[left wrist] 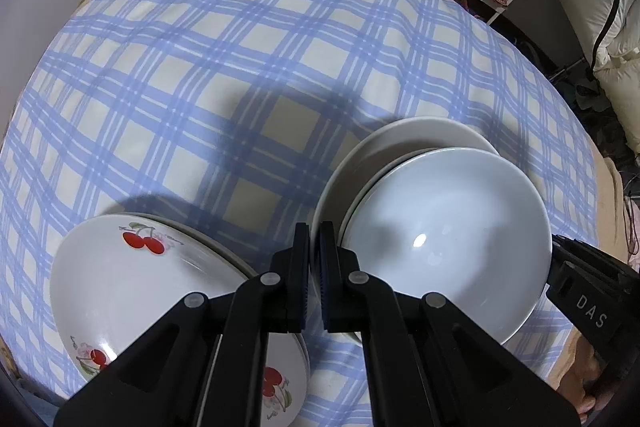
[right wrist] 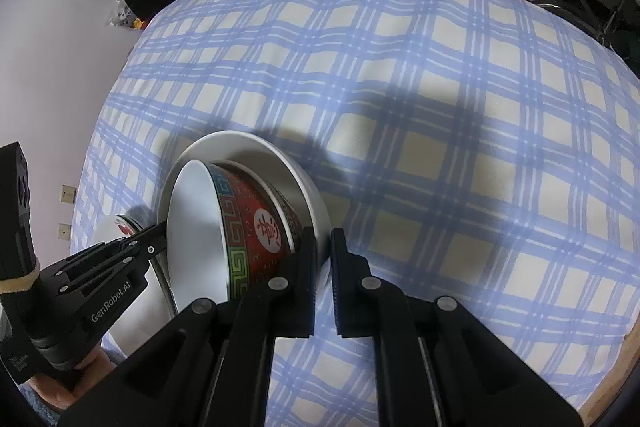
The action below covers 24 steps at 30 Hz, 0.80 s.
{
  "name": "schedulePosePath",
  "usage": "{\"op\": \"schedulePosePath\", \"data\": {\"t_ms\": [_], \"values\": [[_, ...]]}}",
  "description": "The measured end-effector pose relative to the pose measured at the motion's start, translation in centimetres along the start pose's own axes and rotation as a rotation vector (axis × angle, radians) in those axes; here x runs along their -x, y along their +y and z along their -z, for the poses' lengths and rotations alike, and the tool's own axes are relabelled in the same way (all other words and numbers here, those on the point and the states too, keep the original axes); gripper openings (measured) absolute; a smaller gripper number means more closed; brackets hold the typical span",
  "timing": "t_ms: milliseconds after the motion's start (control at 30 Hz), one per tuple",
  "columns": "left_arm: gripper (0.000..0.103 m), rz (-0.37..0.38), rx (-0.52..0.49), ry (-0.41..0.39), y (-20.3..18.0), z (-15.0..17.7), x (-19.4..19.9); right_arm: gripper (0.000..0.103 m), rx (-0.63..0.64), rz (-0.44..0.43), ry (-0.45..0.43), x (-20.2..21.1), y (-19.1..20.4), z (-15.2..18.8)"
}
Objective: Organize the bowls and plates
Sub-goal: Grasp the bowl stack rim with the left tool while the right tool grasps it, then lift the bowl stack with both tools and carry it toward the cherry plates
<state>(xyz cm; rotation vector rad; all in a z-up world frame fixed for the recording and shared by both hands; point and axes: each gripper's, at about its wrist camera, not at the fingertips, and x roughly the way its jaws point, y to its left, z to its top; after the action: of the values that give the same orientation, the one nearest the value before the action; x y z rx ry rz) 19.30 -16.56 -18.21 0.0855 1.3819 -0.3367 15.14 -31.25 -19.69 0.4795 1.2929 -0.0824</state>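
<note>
Left gripper (left wrist: 315, 279) pinched nearly closed, seemingly empty. Right gripper (right wrist: 323, 283) same. Bowl (right wrist: 224, 227) tilted in plate (right wrist: 280, 163), lower left of right-wrist frame; bump could tip it. Cherry plates (left wrist: 120, 279) lower left, left view.

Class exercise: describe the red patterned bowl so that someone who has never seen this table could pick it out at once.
Start from the blue-and-white checked tablecloth. At its near edge is a stack whose base is a white plate. The red patterned bowl sits tilted in that stack: its outside is red with a green key-pattern band and a white medallion with a red character, unlike the cherry-printed dishes beside it.
</note>
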Motion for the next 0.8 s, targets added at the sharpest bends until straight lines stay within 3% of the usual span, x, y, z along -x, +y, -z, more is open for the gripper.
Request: {"op": "schedulePosePath", "data": {"t_ms": [800], "values": [[0.003,-0.025,-0.045,0.007,-0.19,-0.08,-0.31,0.009,0.018,0.031,-0.02,0.16,0.62,0.39]]}}
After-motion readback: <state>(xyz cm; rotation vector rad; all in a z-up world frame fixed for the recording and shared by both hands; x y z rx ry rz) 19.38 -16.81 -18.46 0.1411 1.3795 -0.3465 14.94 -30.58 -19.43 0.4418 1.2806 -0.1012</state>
